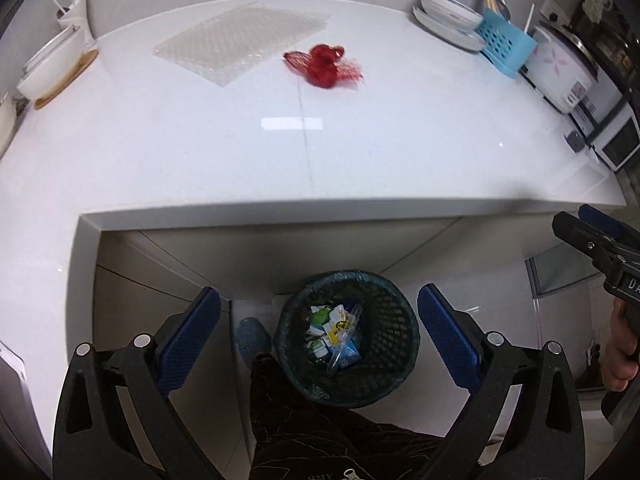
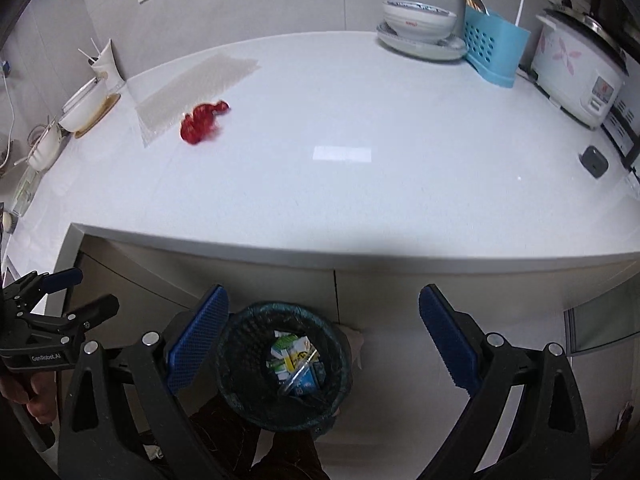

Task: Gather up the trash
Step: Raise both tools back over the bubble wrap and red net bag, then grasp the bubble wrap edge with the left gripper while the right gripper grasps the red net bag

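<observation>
Both wrist cameras hang above the floor in front of the counter (image 1: 280,152), tilted downward. Each sees the mesh bin (image 1: 348,332) low between its spread fingers (image 1: 192,336) and the counter beyond the fingertips. They share bin (image 2: 284,364) and countertop (image 2: 360,200).

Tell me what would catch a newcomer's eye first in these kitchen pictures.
The crumpled red mesh bag stands out, lying alone on the white countertop beside a clear sheet of bubble wrap. Next is the dark mesh trash bin on the floor below the counter edge, already holding colorful wrappers, with the open left gripper and right gripper above it.
</observation>
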Tool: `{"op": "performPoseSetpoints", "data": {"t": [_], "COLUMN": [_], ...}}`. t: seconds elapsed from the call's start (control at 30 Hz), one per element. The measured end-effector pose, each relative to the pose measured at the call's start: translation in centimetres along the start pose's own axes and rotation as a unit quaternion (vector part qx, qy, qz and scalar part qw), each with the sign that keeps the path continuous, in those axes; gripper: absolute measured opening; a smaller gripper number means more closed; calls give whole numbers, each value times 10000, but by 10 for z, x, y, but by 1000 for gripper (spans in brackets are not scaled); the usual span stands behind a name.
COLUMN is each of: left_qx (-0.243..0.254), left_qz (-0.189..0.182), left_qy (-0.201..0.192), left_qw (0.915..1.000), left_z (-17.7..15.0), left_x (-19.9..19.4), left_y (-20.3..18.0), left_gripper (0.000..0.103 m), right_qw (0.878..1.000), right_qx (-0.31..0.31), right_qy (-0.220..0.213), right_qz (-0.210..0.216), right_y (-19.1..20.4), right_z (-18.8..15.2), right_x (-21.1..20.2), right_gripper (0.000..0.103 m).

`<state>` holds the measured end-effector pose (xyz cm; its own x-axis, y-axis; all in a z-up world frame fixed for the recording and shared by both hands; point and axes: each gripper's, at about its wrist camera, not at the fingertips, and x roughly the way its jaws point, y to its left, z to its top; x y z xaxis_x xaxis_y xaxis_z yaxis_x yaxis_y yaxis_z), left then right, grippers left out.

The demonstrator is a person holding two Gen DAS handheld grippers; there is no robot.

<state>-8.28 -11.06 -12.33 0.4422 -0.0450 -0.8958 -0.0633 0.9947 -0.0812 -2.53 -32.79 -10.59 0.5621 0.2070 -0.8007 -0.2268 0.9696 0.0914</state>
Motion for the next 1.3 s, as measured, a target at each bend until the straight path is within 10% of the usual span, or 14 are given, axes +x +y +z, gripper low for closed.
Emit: {"op": "performPoseSetpoints", "data": {"t": [1.3], "left_qx": [-149], "left_qz": [-44], "left_qy": [-161], "left_qw": [9997], "left_z": [168], "left_x": [17], "left_y": [97], "left_gripper": [97], "right_qw": [9997], "right_qx": [-102], "right_qy": [-227], "right_qz": [-21], "right_y": [80], "right_z": [160], "right_x": [48], "right_gripper": [92]}}
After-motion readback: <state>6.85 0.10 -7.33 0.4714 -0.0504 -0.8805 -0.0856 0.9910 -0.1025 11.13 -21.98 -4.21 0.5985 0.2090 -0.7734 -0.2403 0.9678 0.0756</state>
